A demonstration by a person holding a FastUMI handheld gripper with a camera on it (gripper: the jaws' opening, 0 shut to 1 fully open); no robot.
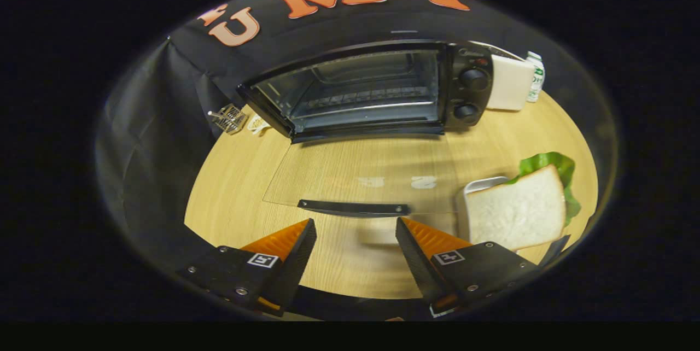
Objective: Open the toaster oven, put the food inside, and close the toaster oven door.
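A black toaster oven (383, 86) stands at the back of the wooden table, with a wire rack inside. Its glass door (361, 176) lies folded down flat towards me, and the dark door handle (354, 208) sits just ahead of my fingers. My gripper (355, 228) is open with nothing between its fingers, hovering a little short of the handle. To the right of the right finger, a slice of white bread (517, 209) with green lettuce (549, 168) under it rests on a small metal tray (481, 184).
A white box (509, 83) and a small carton (535, 76) stand right of the oven. A small wire rack (229, 118) and a pale item (258, 123) lie at the oven's left. The black cloth wall runs behind and along the left.
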